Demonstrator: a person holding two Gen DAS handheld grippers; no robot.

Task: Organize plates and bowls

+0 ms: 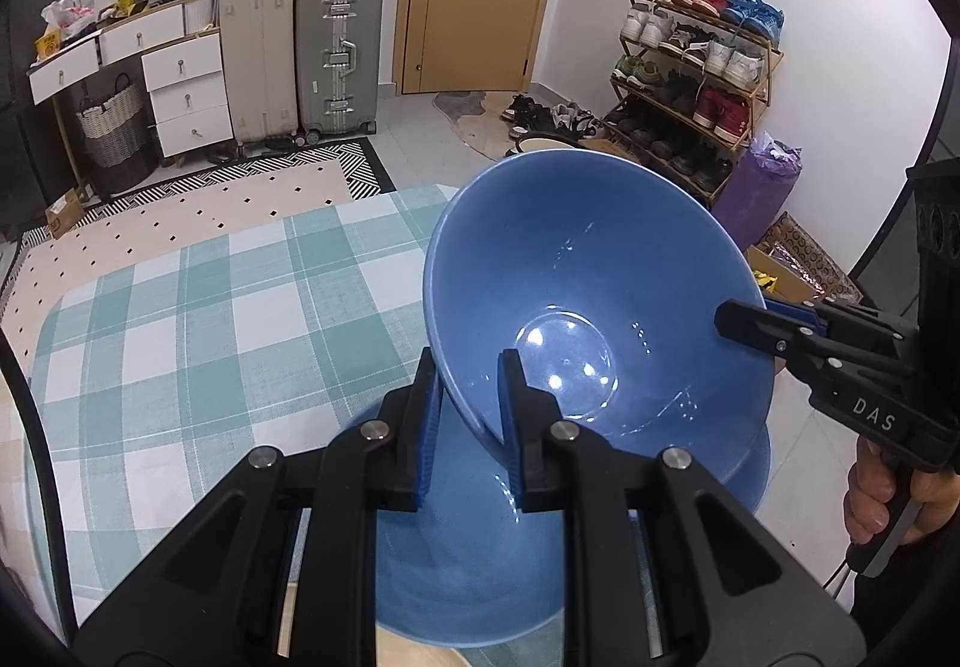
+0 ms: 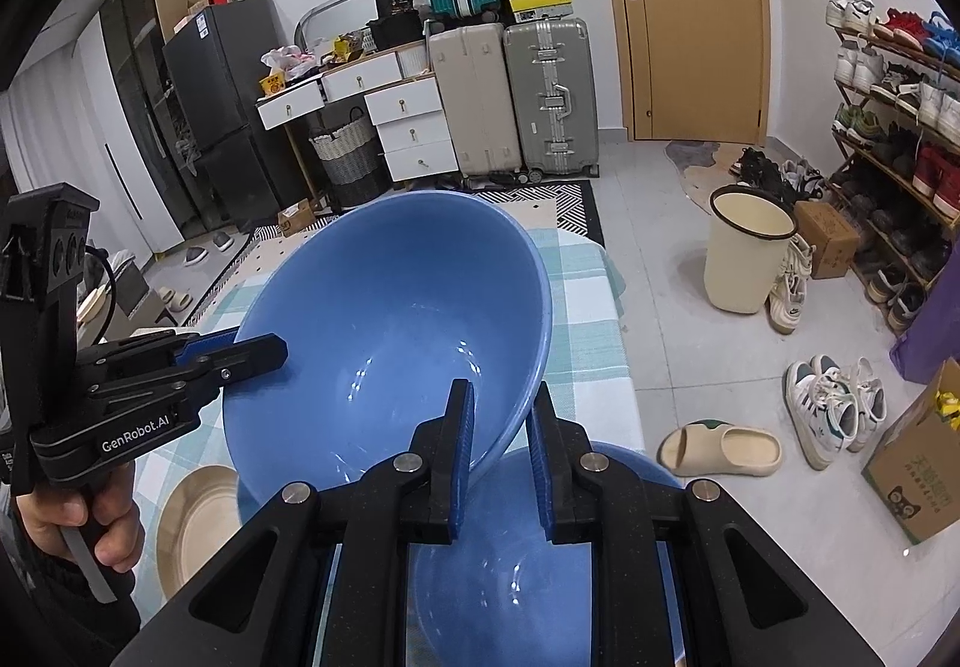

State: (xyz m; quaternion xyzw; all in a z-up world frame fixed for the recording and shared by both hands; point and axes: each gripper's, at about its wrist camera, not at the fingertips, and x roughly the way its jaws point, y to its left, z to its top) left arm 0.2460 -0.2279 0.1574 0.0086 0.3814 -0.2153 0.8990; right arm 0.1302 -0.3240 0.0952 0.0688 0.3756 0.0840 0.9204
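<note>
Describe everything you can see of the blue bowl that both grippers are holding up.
The upper blue bowl is wide, deep and glossy, probably glazed ceramic, with a round flat bottom and nothing inside. It is tilted, its opening facing the cameras. The left gripper and the right gripper each pinch its rim on opposite sides. It hangs above a second blue bowl on the checked tablecloth.
</note>
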